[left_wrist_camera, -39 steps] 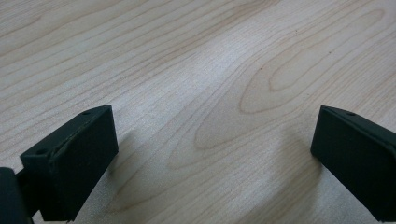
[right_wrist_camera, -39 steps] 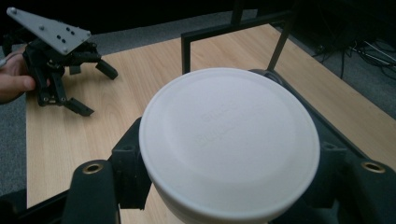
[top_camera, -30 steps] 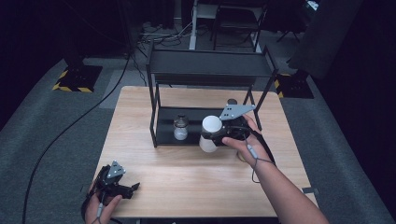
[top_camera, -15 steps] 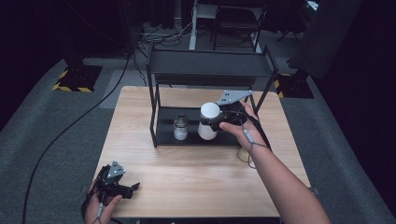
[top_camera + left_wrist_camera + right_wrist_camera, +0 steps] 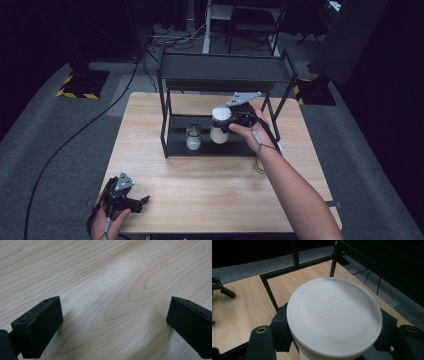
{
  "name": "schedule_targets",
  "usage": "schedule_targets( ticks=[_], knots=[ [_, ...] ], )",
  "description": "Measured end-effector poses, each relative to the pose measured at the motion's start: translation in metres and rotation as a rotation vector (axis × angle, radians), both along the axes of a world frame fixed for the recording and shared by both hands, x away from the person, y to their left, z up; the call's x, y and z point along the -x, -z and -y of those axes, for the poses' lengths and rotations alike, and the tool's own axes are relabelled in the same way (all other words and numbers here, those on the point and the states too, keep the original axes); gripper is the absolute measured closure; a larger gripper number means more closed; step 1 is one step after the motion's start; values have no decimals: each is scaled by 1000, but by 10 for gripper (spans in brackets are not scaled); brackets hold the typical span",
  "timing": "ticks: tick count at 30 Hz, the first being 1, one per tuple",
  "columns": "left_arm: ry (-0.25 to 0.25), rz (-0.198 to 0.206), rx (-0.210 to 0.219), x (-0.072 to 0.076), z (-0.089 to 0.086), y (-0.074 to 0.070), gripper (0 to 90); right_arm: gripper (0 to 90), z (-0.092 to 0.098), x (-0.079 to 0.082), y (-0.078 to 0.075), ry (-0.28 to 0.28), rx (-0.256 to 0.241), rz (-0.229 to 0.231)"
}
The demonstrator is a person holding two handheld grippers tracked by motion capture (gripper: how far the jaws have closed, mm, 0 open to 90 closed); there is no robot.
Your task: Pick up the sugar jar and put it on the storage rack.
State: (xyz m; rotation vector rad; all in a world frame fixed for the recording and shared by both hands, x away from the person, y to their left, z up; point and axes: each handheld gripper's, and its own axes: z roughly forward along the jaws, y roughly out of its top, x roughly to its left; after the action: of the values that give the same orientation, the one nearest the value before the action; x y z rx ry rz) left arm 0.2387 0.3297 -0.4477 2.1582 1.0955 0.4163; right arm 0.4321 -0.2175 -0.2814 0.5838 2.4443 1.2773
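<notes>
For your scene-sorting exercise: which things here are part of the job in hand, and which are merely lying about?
In the job: white-lidded jar, right gripper clamped on it, black shelf rack.
Lying about: small glass jar, left gripper open near the table edge.

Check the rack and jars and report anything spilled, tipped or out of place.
Nothing stands out. The small jar stands upright on the rack's lower shelf. The right gripper holds the white-lidded jar upright beside it. No spill shows on the table.
</notes>
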Motion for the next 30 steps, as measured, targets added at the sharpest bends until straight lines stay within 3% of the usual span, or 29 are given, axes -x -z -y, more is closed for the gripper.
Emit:
schedule_targets(
  ticks=[25, 30],
  knots=[
    [23, 3, -2, -1, -1, 0, 2, 334, -28, -36, 52, 66, 41, -85],
    [28, 4, -3, -1, -1, 0, 2, 334, -34, -34, 59, 73, 61, -69]
  ],
)
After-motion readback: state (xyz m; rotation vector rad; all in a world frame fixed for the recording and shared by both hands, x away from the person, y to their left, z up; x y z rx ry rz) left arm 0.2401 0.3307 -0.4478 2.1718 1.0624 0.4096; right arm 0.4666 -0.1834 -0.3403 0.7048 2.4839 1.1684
